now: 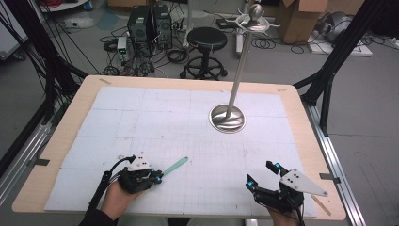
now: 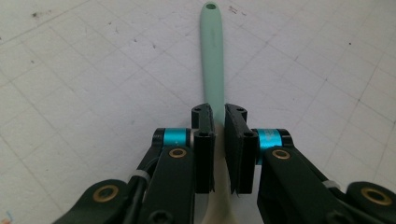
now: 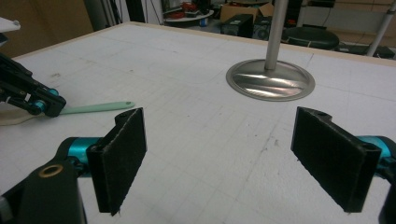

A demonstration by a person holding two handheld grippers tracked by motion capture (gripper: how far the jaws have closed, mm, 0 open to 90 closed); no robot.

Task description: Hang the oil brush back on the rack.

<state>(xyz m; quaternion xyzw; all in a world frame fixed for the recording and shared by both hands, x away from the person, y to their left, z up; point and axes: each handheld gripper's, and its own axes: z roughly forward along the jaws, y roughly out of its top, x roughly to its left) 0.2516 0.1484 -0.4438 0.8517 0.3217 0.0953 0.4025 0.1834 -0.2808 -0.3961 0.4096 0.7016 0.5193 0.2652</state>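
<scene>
Both my tongs rest low over the white gridded mat [image 1: 188,113] in the high view: my left gripper [image 1: 159,176] is clamped on the mint-green spatula [image 1: 176,165], whose handle angles up and to the right across the mat, while my right gripper [image 1: 260,175] sits near the table's front right corner with its jaws spread wide and nothing between them. A steel stand [image 1: 227,118] rises from its round base farther back, right of centre, well apart from both tongs.

Seen from my left gripper [image 2: 219,123], the two black pads pinch the spatula [image 2: 213,56] where green handle meets cream-coloured blade; the handle runs straight away from me to its hanging hole at the far end, lying on the mat [image 2: 93,84].

Seen from my right gripper [image 3: 219,154], the pads stand far apart over bare mat [image 3: 196,116]. Off to the left lies the spatula [image 3: 98,108], its near end in my left gripper [image 3: 46,106]; the stand's base [image 3: 270,79] shines beyond.
</scene>
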